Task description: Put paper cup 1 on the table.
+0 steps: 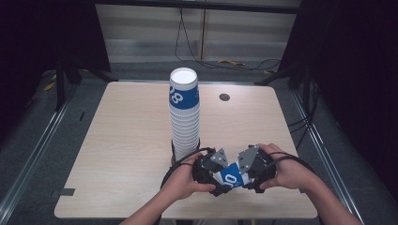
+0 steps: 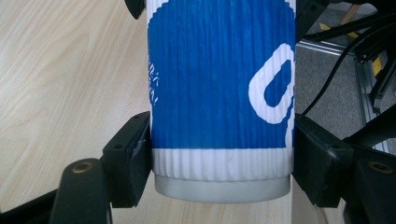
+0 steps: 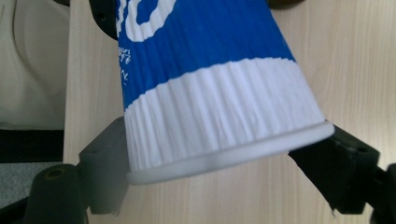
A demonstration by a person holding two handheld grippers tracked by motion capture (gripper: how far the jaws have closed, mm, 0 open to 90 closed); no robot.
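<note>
A blue and white ribbed paper cup [image 1: 230,178] is held on its side just above the table's front edge, between both hands. My left gripper [image 1: 218,182] is shut on one end of it. In the left gripper view the two black pads [image 2: 135,158] press on the white band of the cup [image 2: 219,93] from either side. My right gripper [image 1: 247,178] grips the other end. In the right gripper view the cup's [image 3: 210,79] rolled rim sits between the jaws of the right gripper [image 3: 219,163], touching both.
A tall stack of the same cups [image 1: 184,112] stands at the middle of the wooden table [image 1: 126,140], just beyond the hands. A round dark grommet [image 1: 224,97] sits at the back right. Cables lie on the floor behind the table.
</note>
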